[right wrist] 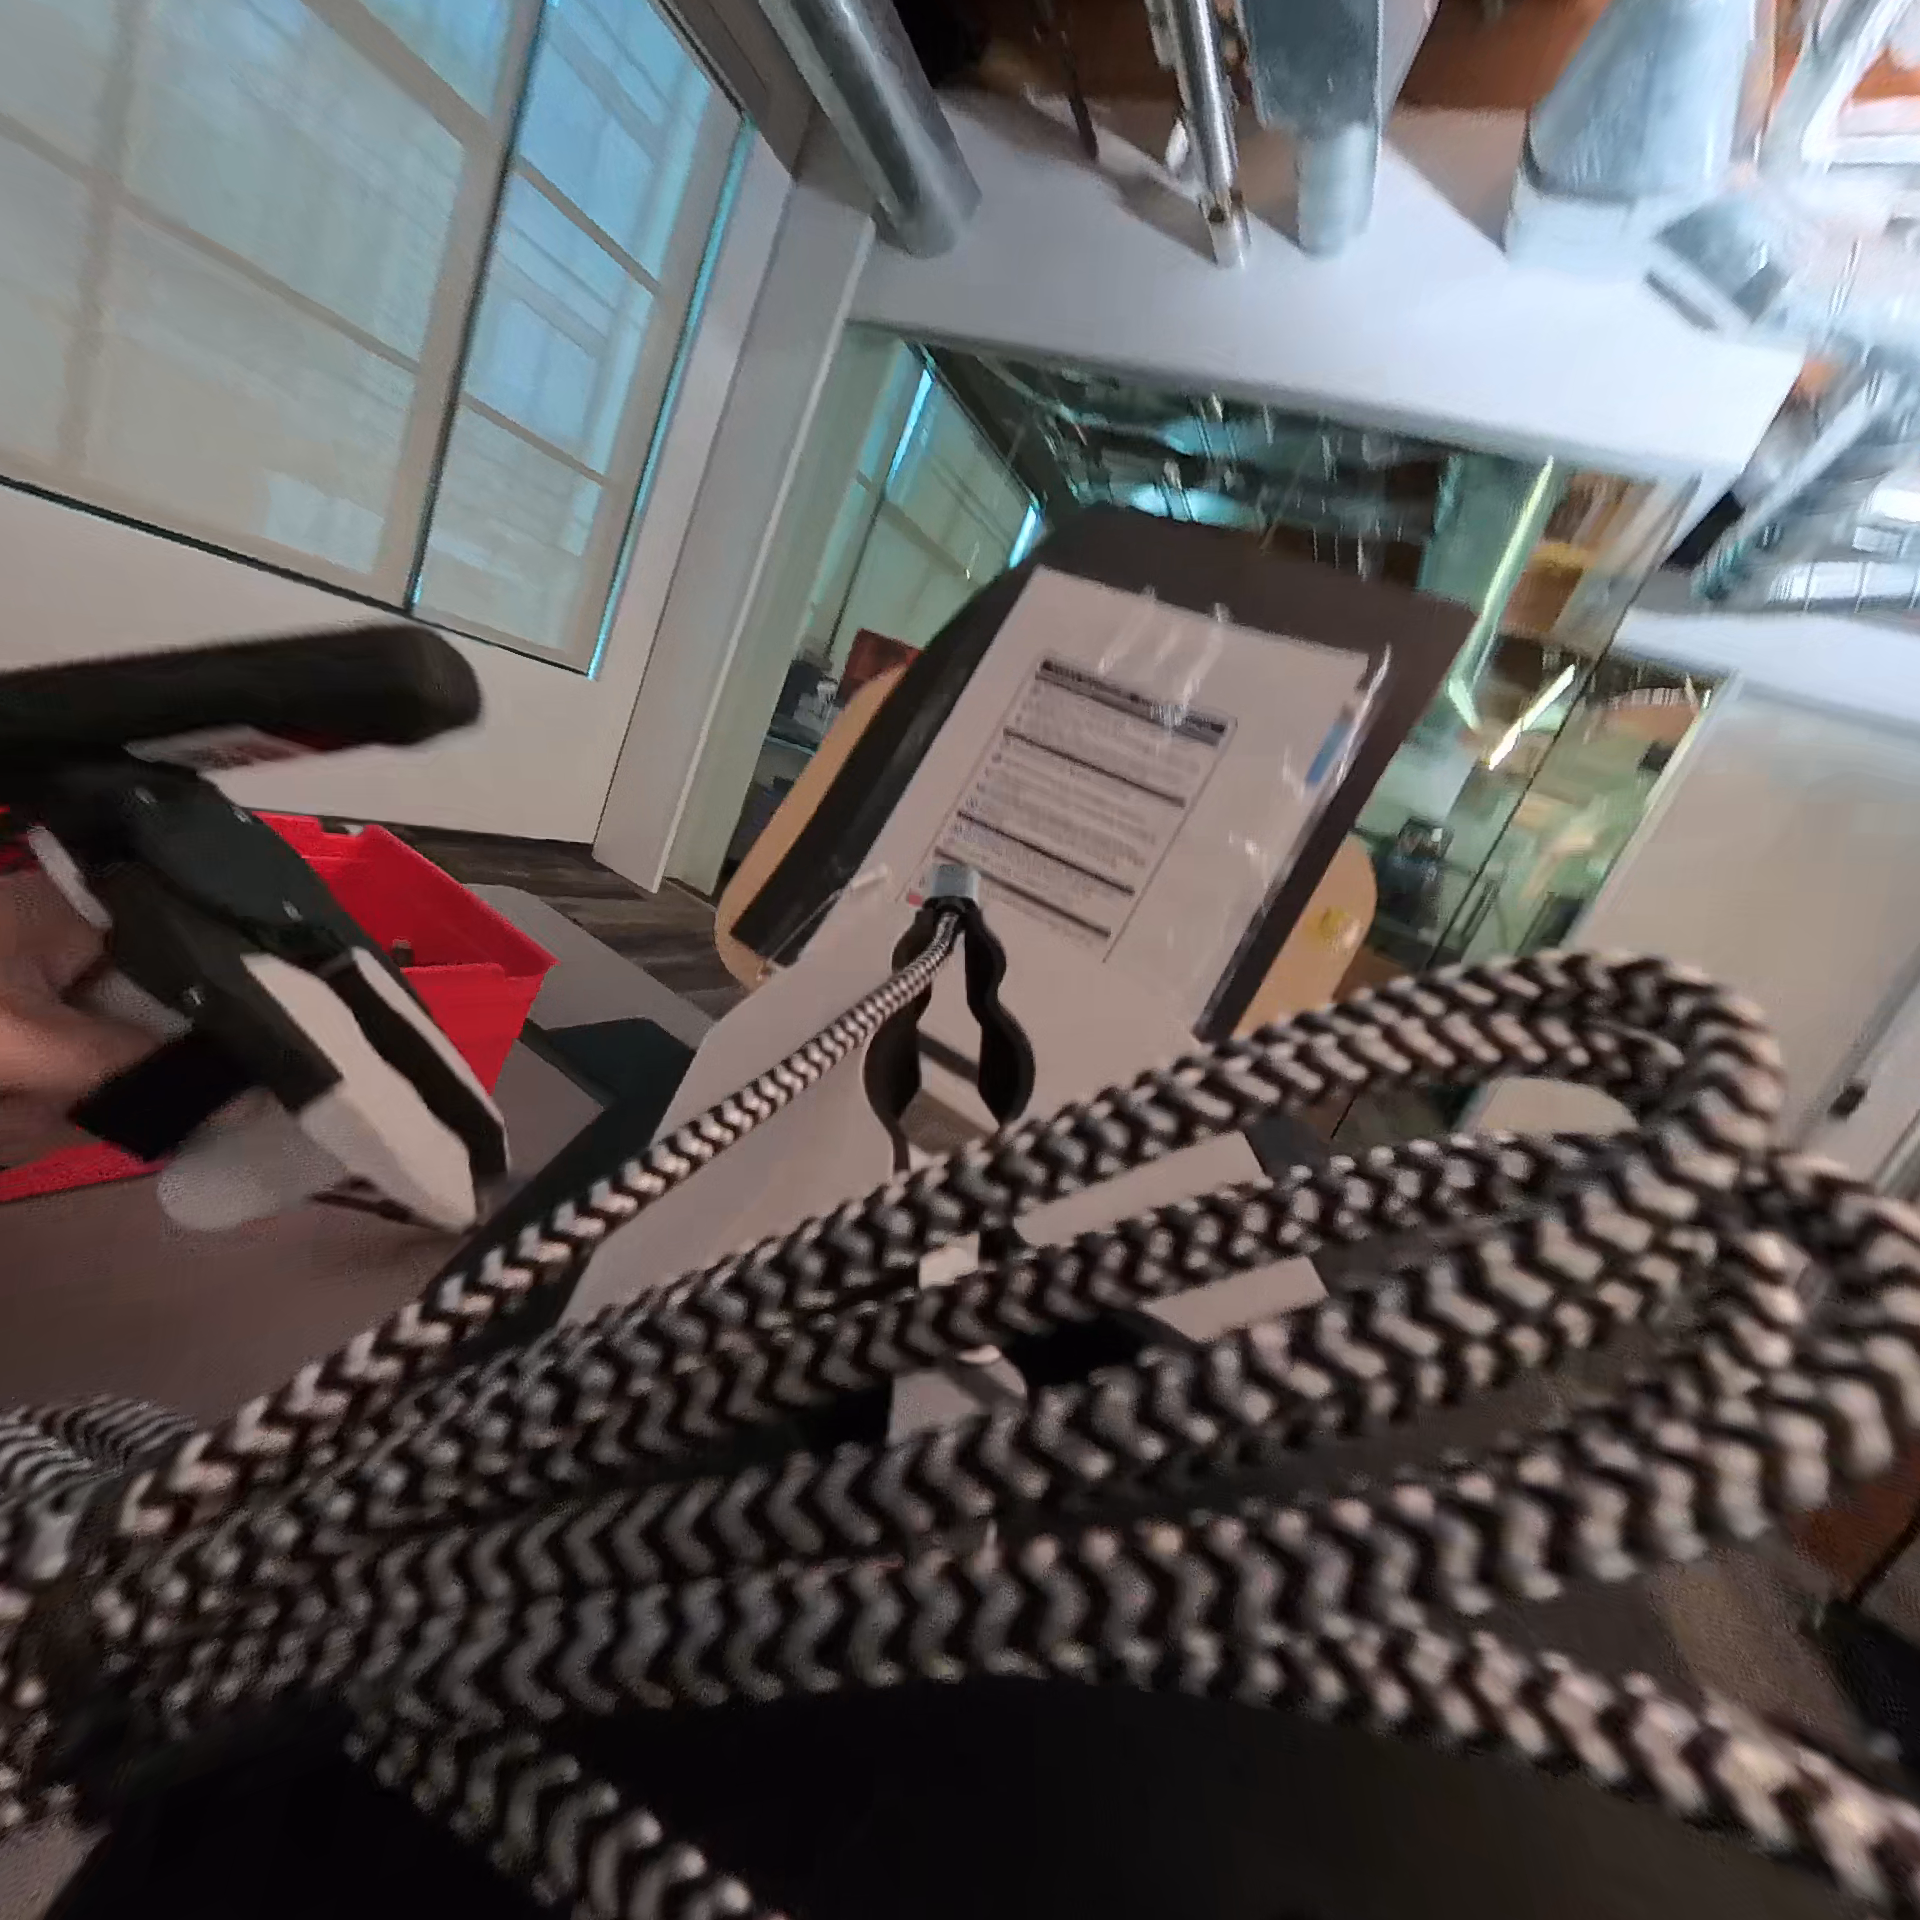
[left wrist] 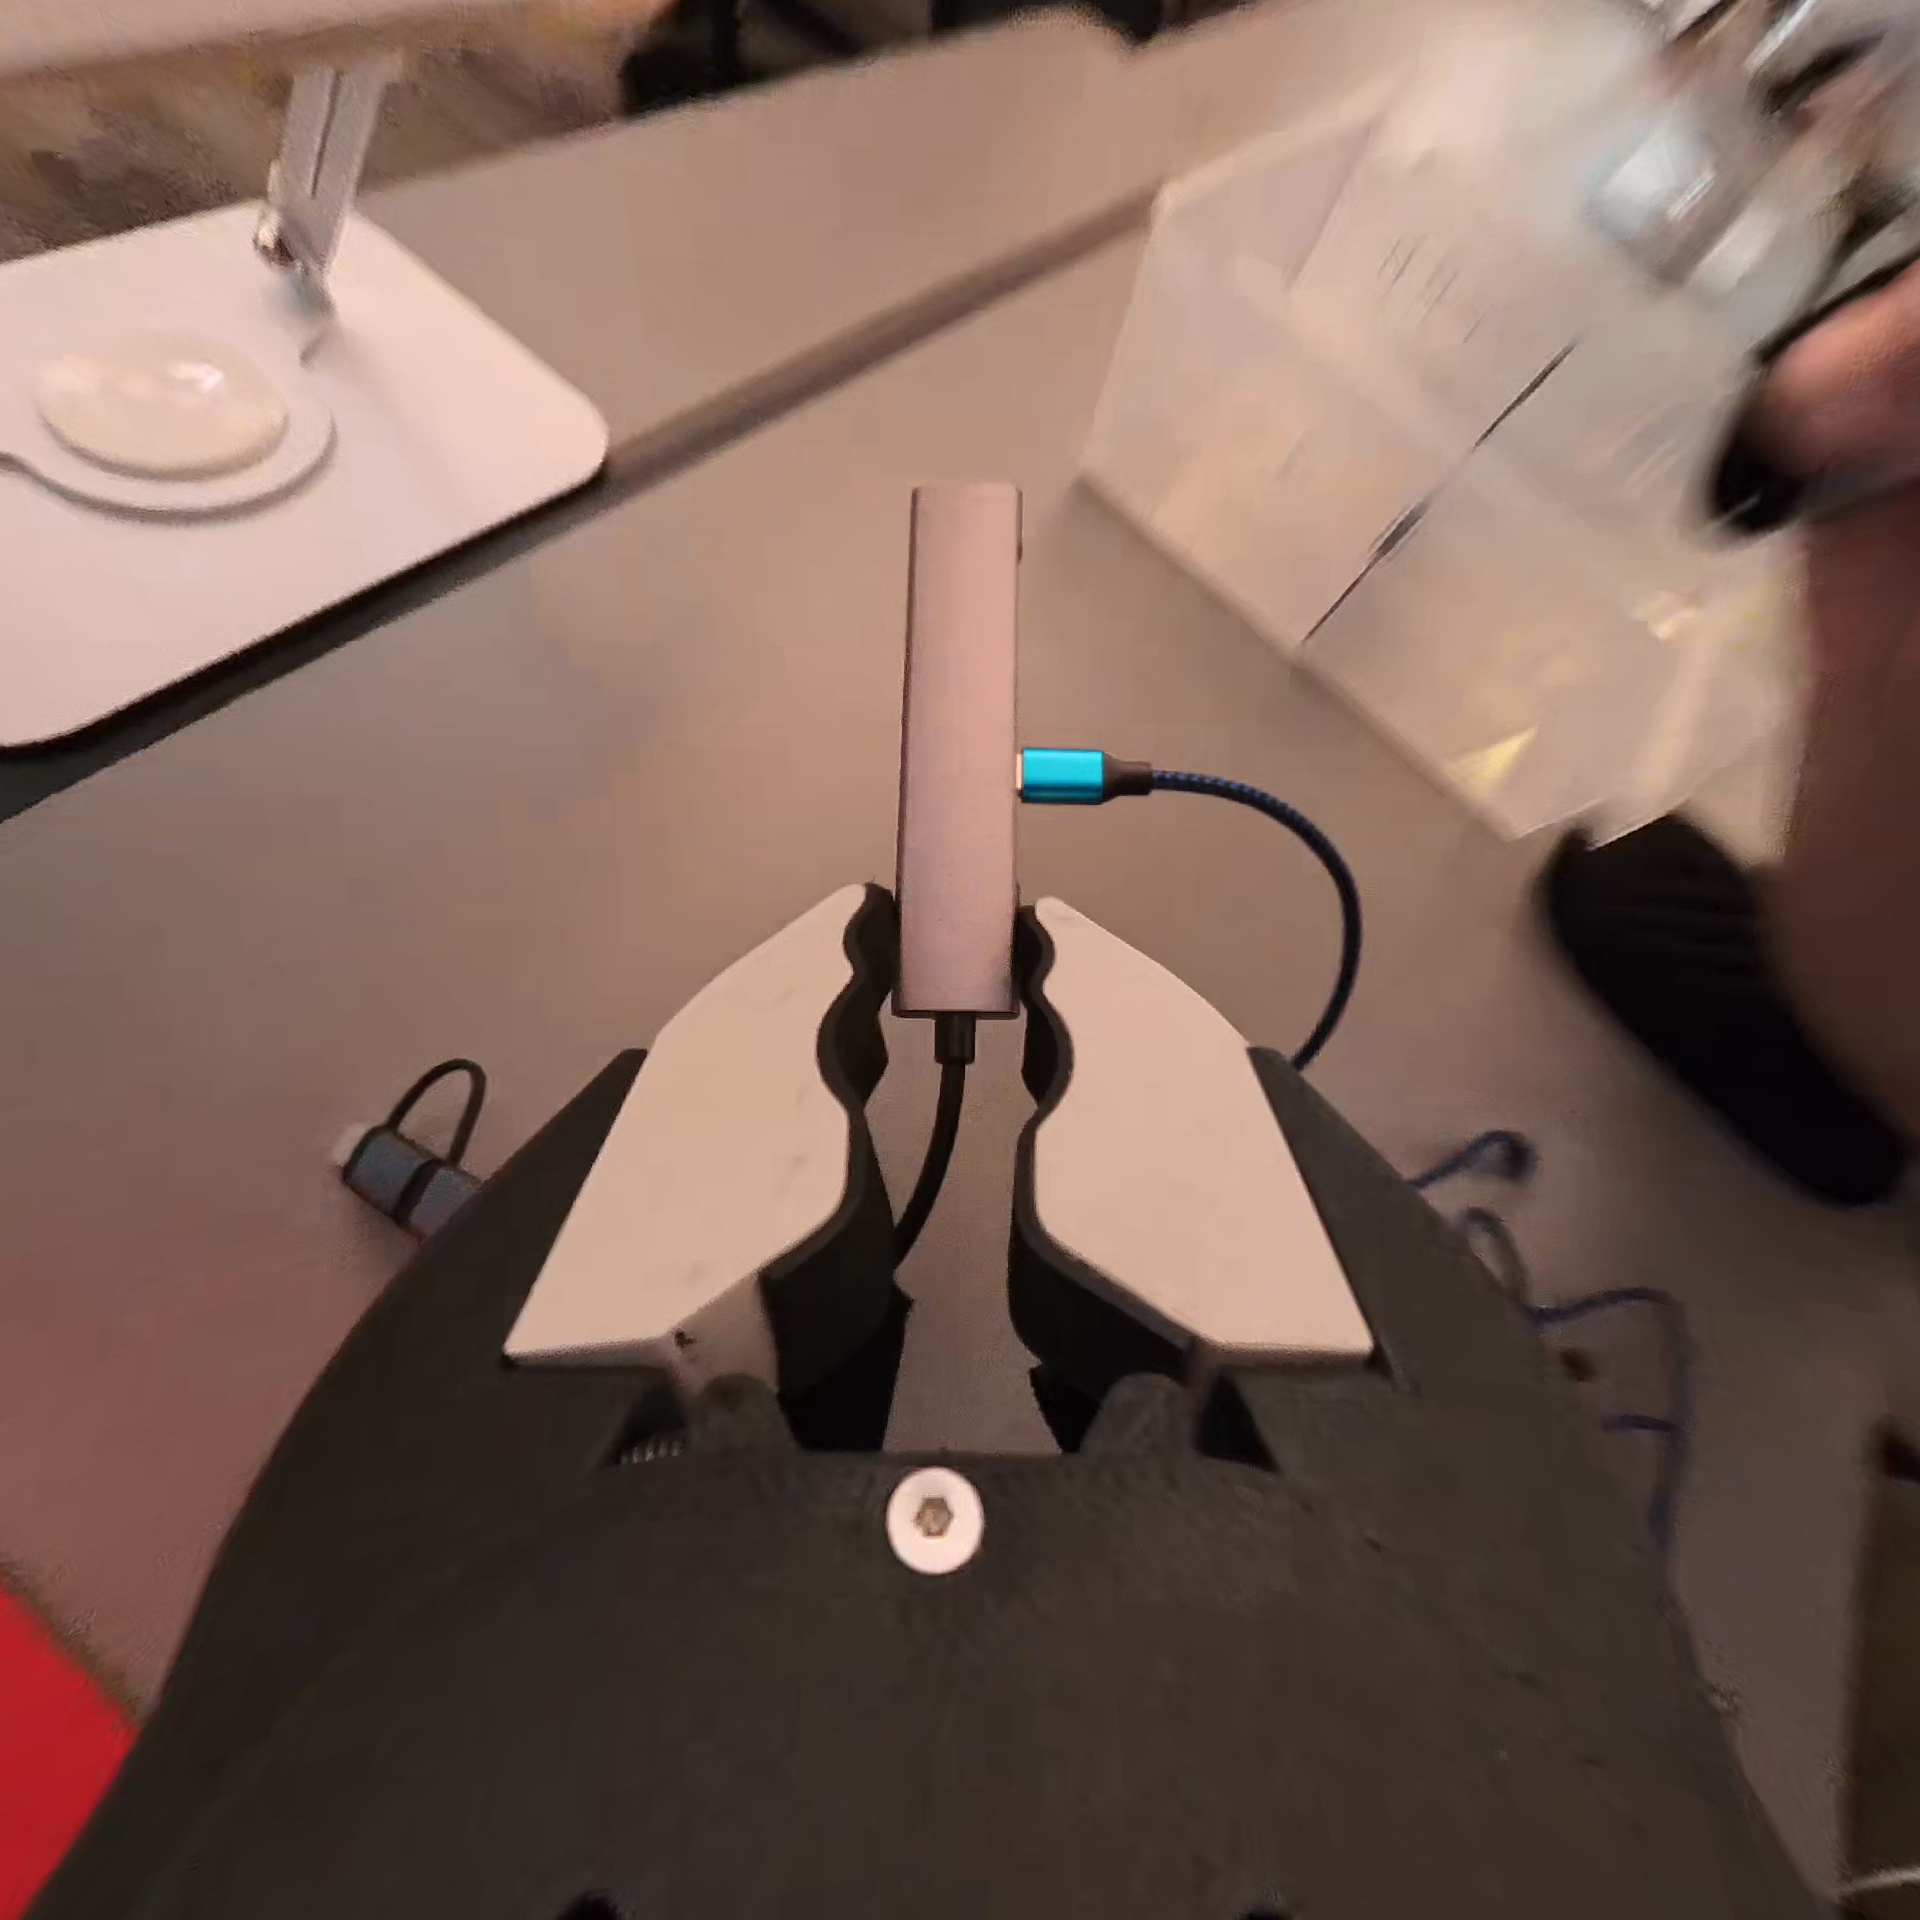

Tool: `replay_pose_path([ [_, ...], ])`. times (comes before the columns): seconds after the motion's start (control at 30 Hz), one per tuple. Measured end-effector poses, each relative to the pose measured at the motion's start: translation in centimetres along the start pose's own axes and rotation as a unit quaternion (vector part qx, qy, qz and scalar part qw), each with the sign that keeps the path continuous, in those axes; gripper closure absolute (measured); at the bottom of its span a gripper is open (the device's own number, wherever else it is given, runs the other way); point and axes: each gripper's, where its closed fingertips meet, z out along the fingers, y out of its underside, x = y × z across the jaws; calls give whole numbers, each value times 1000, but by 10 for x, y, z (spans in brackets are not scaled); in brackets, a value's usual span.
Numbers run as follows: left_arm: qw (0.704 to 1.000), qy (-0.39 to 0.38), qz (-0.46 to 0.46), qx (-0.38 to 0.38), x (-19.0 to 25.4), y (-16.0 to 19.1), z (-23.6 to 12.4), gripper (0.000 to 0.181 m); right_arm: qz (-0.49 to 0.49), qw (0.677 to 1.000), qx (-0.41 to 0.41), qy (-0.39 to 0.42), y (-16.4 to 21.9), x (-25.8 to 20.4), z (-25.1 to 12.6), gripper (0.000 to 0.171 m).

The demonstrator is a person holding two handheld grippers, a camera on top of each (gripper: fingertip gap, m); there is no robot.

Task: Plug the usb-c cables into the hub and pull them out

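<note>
1. Grey desk (left wrist: 644, 665), with white monitor base (left wrist: 312, 540) at far left.
2. Left gripper (left wrist: 956, 956) clamped on grey hub (left wrist: 961, 727), held upright; blue cable (left wrist: 1288, 831) plugged into its right side.
3. Right gripper (right wrist: 943, 914) pinching striped cable (right wrist: 935, 1455) just behind its plug, loops draped across the lens.

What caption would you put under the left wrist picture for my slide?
Left gripper clamps a grey hub upright, a blue cable plugged into its side.

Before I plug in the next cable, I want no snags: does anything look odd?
Yes. The black-and-white braided cable is piled in loose loops over the right claw, which pinches its plug end; the loops hide most of that claw.
</note>
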Motion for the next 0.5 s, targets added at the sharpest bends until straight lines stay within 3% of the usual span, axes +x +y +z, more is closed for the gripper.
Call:
replay_pose_path([
  [0.07, 996, 54, -40, 54, 12, -19, -15, 159, 43, 999, -12, 15, 16, 3, 2, 90],
  [0.1, 991, 86, -63, 79, 19, -27, -22, 159, 63, 998, -15, 21, 23, 3, 3, 82],
  [0.17, 974, 155, -112, 117, 32, -40, -33, 159, 85, 996, -32, 21, 37, -3, 6, 85],
  [0.3, 903, 313, -242, 169, 59, -54, -41, 160, 35, 999, -19, 36, 40, -21, 6, 89],
  [0.4, 871, 361, -284, 173, 75, -50, -27, 159, -7, 999, -10, 31, 33, -38, 7, 164],
  [0.5, 847, 409, -299, 162, 97, -48, -21, 160, -10, 1000, -11, 22, 35, -47, 7, 164],
])
